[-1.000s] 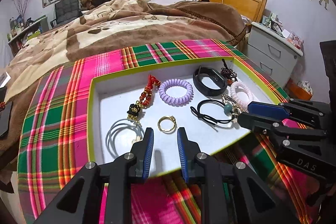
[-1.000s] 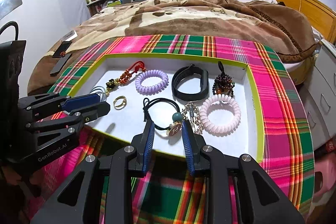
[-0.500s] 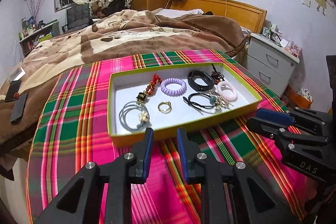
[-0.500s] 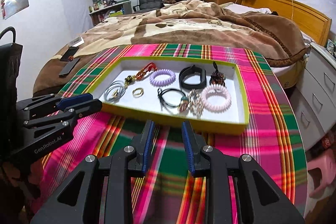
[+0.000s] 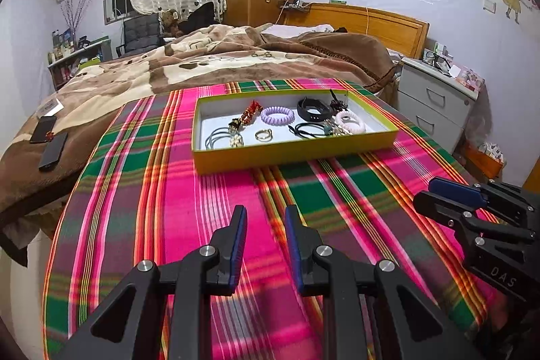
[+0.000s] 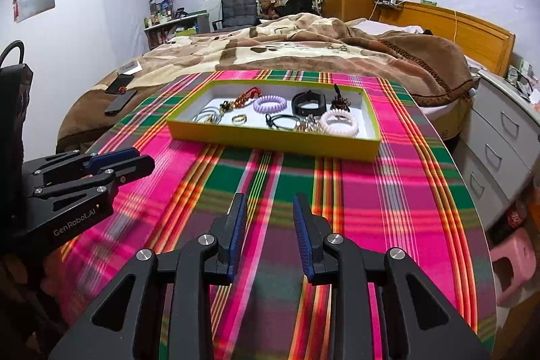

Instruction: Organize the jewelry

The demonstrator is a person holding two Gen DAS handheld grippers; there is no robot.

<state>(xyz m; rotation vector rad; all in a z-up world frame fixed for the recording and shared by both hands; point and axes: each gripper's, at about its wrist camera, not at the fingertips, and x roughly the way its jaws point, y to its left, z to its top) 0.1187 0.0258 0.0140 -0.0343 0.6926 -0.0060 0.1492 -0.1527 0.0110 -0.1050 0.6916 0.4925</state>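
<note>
The tray point(image 5: 290, 154), a shallow yellow-green box with a white floor, lies on the plaid cloth point(image 5: 209, 191) in the upper middle of both views, its near wall facing the cameras. Inside lie the jewelry pieces: a purple coil band point(image 5: 277, 115), a black strap point(image 5: 312, 110), a pink coil band point(image 5: 351, 122), a gold ring point(image 5: 263, 134), a black cord loop point(image 5: 308, 130), grey loops point(image 5: 219, 137) and a red bead charm point(image 5: 249, 115). None hangs over the rim.

A wide bare stretch of cloth lies between the tray's near wall and both grippers. In the right wrist view the cloth's right edge curves down beside the grey drawers point(image 6: 499, 144) and a pink stool point(image 6: 513, 262); in the left wrist view its left edge drops toward the brown blanket point(image 5: 236, 59), where two dark phones point(image 5: 50, 140) lie.

The left gripper point(image 5: 265, 218) sits at the bottom centre of its view, fingers spread and empty. The right gripper point(image 6: 270, 208) is likewise spread with nothing between its fingers; its jaws have just been opening a little wider.

A second ago both grippers' fingertips overlapped the tray's near edge; now both have pulled well back, so the tray looks smaller and farther up the frame. The jewelry lies as before.
</note>
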